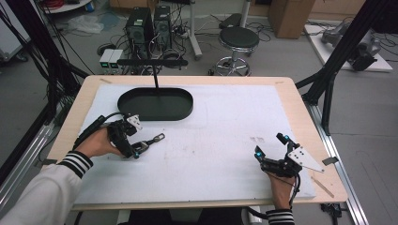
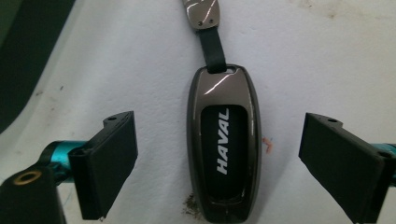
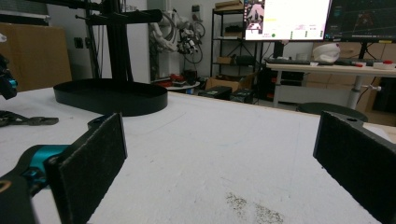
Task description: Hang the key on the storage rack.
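While the left gripper point(image 2: 219, 154) hung over the car key fob point(image 2: 224, 144), its jaws stood spread wide, one on each long side of the fob and neither touching it. The fob lay flat on the white mat point(image 1: 211, 140) of the tabletop point(image 1: 291, 93), at the left side, just in front of the black oval tray point(image 1: 155, 104); its short strap and metal tab point(image 2: 201, 11) pointed away from the gripper. In the high view the left gripper point(image 1: 141, 149) sat low over the fob's body with the tab point(image 1: 158, 137) sticking out beyond it.

The step in hand looked like a pick-up of the fob. To do it well, the gripper would want to stay centred as it was, with the fob's long axis running midway between the pads, then come straight down until the pads flanked the metal sides, and close evenly across the narrow width. The casing looked glossy and rounded, so a pinch too high on the curve would likely squirt it out; a low, square bite seemed safer.

The right gripper point(image 1: 272, 150) rested on the mat at the right, well apart from the fob, its jaws also spread and holding nothing. The tray held nothing that could be seen.
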{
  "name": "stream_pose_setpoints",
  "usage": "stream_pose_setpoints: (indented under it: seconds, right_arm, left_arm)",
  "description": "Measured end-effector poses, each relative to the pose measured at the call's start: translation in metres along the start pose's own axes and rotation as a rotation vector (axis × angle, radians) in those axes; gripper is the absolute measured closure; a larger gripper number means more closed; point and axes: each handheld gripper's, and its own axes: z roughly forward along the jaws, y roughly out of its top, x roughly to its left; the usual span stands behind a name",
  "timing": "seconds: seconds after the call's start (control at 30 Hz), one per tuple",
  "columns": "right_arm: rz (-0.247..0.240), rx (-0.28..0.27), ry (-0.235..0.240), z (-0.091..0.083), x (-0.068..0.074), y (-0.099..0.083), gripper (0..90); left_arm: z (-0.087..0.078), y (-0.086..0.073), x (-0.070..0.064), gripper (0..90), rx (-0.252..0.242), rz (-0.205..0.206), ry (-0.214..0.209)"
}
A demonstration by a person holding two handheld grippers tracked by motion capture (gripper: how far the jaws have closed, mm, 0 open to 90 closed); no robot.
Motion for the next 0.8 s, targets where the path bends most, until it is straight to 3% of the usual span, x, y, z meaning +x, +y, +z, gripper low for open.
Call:
stream_pose_setpoints:
  seconds: [0.3, 0.53, 0.8]
  right_arm:
    - [-0.004, -0.006, -0.001, 0.0, -0.001, 0.0, 1.7]
    - [0.002, -0.001, 0.001, 0.0, 0.0, 0.0, 1.7]
    - [-0.001, -0.003, 0.002, 0.0, 0.0, 0.0, 1.7]
  left_arm:
    - [0.008, 0.001, 0.0, 17.5, 0.113, 0.0, -0.003]
    - [0.009, 0.002, -0.001, 25.6, 0.134, 0.007, -0.011]
    - [0.012, 0.003, -0.001, 31.6, 0.147, -0.018, -0.009]
